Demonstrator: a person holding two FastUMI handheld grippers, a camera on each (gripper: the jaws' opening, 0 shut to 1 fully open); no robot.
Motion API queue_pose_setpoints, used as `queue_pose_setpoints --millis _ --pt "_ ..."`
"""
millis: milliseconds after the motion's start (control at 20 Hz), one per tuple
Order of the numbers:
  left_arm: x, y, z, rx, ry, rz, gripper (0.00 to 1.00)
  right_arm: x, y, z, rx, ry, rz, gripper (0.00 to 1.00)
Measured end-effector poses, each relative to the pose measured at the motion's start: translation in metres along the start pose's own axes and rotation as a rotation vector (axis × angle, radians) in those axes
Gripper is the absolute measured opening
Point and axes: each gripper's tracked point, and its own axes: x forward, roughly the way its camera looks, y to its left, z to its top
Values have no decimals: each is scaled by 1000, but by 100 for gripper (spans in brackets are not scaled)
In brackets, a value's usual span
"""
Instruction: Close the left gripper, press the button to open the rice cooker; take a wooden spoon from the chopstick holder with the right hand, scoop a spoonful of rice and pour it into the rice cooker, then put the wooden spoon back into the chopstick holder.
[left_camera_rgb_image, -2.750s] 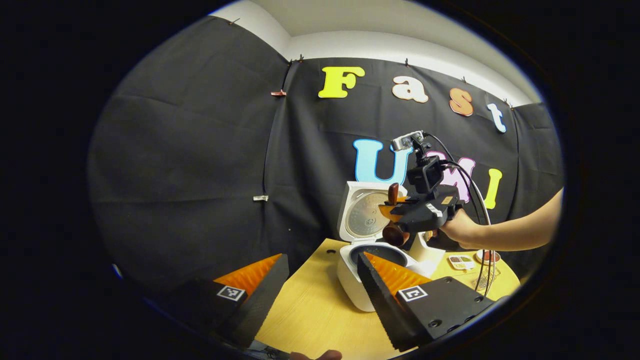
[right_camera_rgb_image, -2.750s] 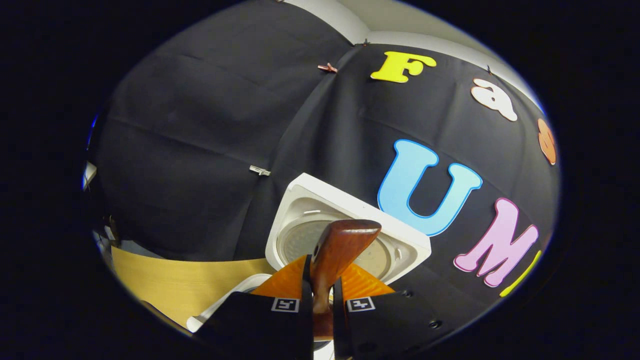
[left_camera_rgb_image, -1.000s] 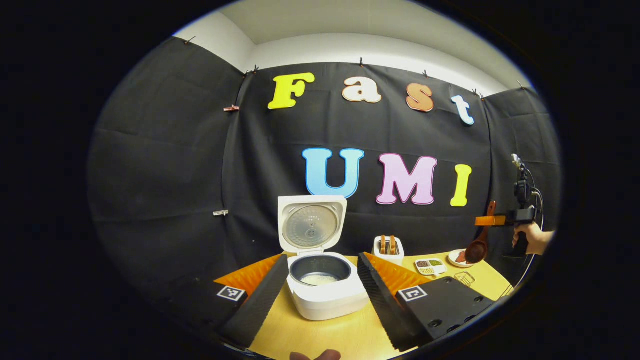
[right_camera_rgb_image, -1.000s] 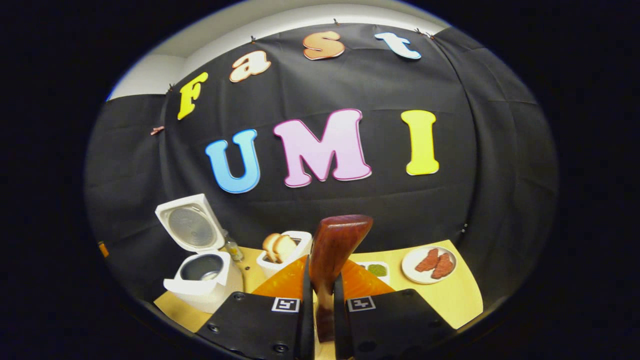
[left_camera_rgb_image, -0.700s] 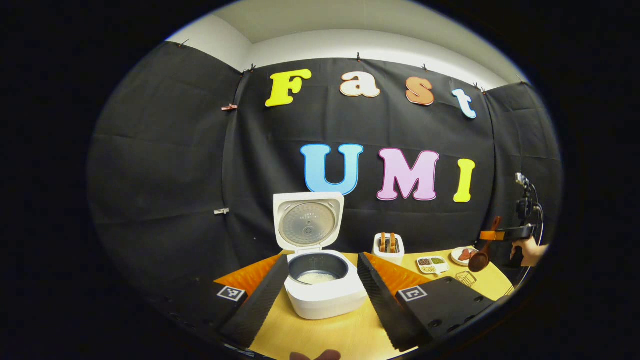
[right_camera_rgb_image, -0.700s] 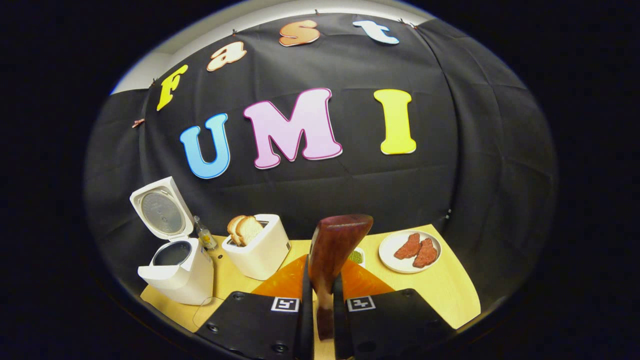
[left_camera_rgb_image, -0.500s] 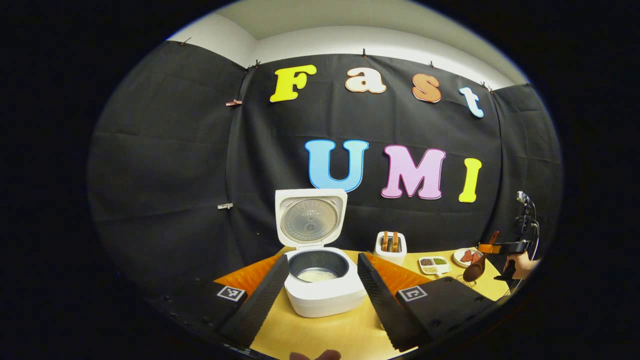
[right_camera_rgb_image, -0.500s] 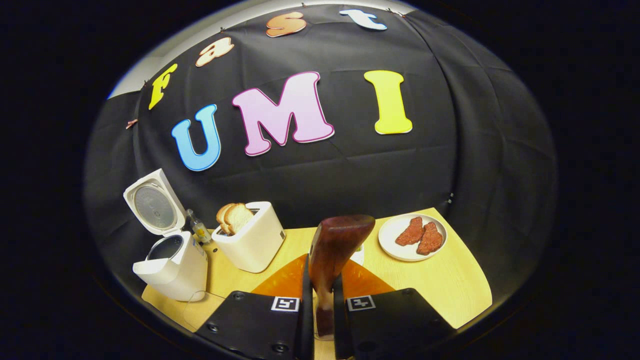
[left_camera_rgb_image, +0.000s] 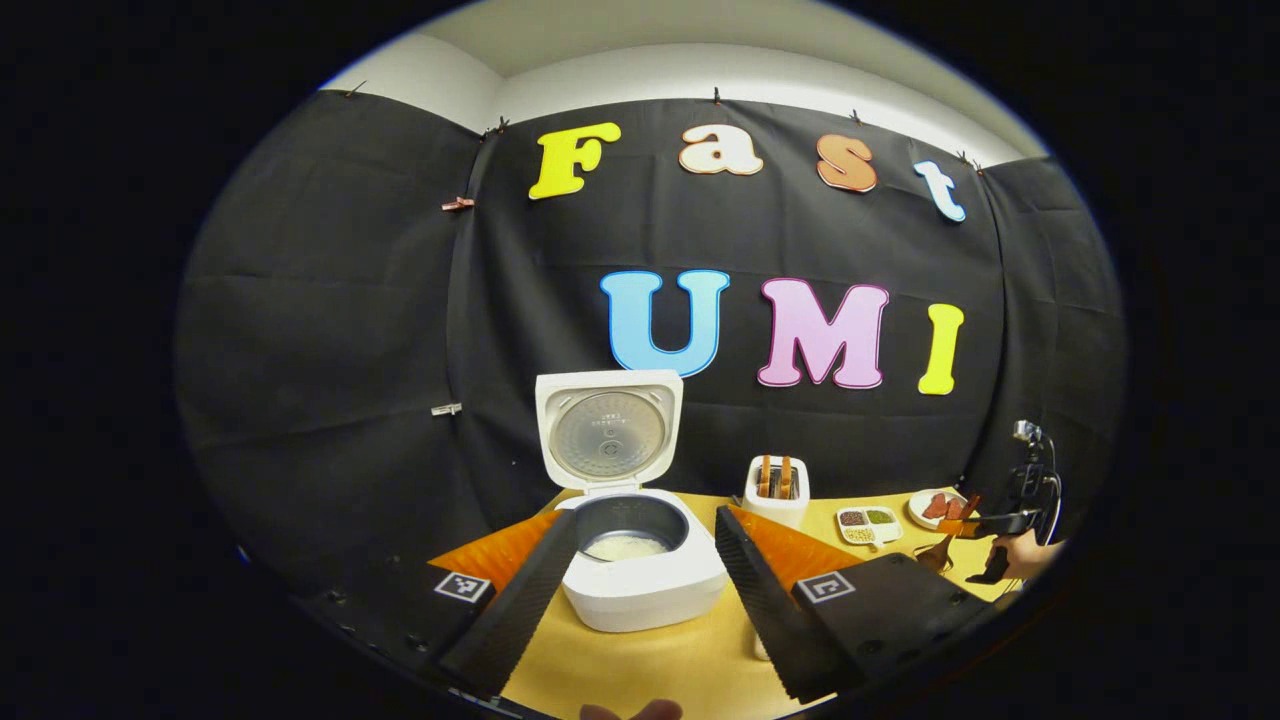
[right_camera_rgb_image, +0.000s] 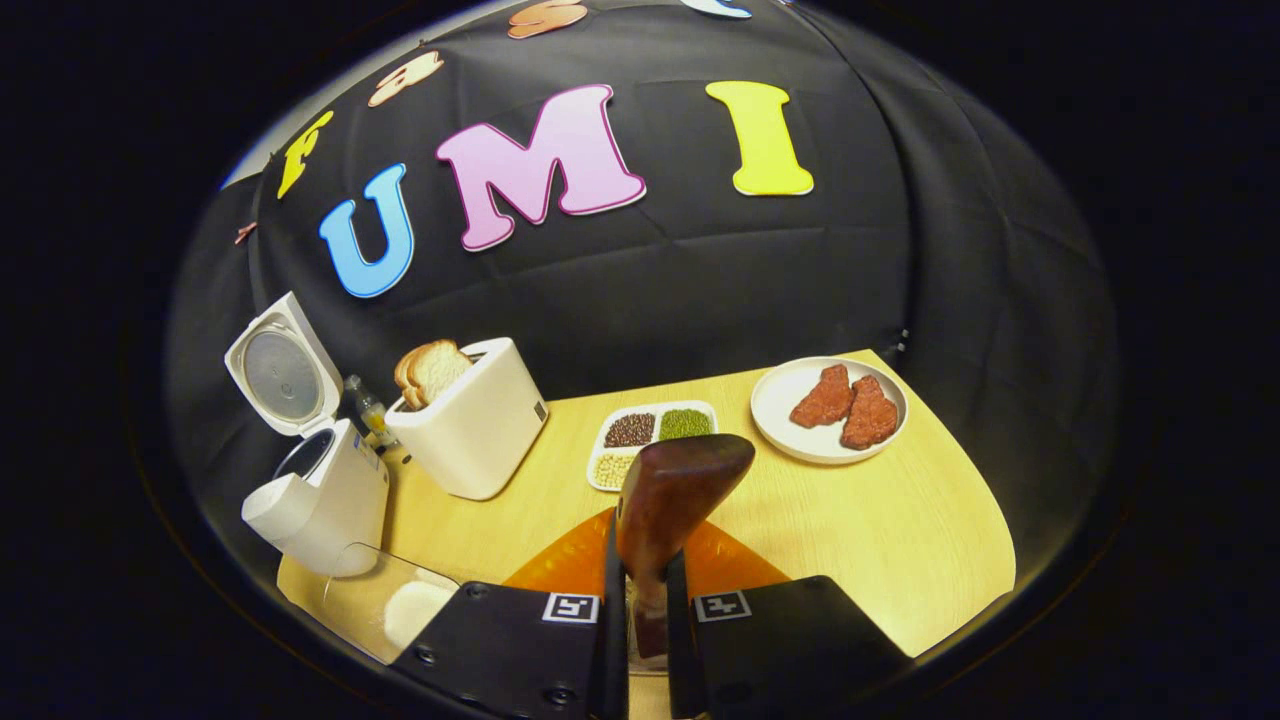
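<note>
change: since the earlier frames we see the right gripper (left_camera_rgb_image: 965, 524) drop from above the rice cooker to low at the right edge of the left gripper view, just over the desk (left_camera_rgb_image: 660, 670); the right gripper view now tips down onto the desk top.
right gripper: in its own view (right_camera_rgb_image: 638, 590) both fingers are pinched on the wooden spoon (right_camera_rgb_image: 668, 500), handle end sticking up at lower centre of the frame.
wooden spoon: held, handle upright between the fingers; the bowl end in the left gripper view (left_camera_rgb_image: 938, 551) hangs low by the desk at far right. We cannot tell whether it is already inside the chopstick holder.
left gripper: fingers spread wide (left_camera_rgb_image: 645, 555) at the bottom of its view, holding nothing, one each side of the rice cooker.
rice cooker: lower centre of the left gripper view (left_camera_rgb_image: 640, 585), lid up, white rice in the pot; at lower left of the right gripper view (right_camera_rgb_image: 315, 500).
toaster: right of the cooker (right_camera_rgb_image: 470, 420), bread slices in the slot.
divided dish: centre of the right gripper view (right_camera_rgb_image: 650, 440), beans and grains in compartments.
plate: right of the dish (right_camera_rgb_image: 785, 410), two reddish pieces on it.
clear container: bottom left of the right gripper view (right_camera_rgb_image: 385, 600), white rice inside.
hand: far right of the left gripper view (left_camera_rgb_image: 1025, 555), gripping the right gripper.
</note>
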Motion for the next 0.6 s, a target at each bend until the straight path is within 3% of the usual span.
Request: queue_pose_setpoints --millis 300,350,450,600 --pt "15 -7 5 47 3 -37 95 6 -11 3 85 16 -75 25" --pt "20 -9 6 57 5 -51 95 3 -12 -1 88 37 -88 40" --pt "31 -18 3 64 10 -88 95 -5 -14 -6 68 62 -108 45" --pt "43 -32 7 73 -9 -140 95 -27 -12 -11 27 81 -130 87"
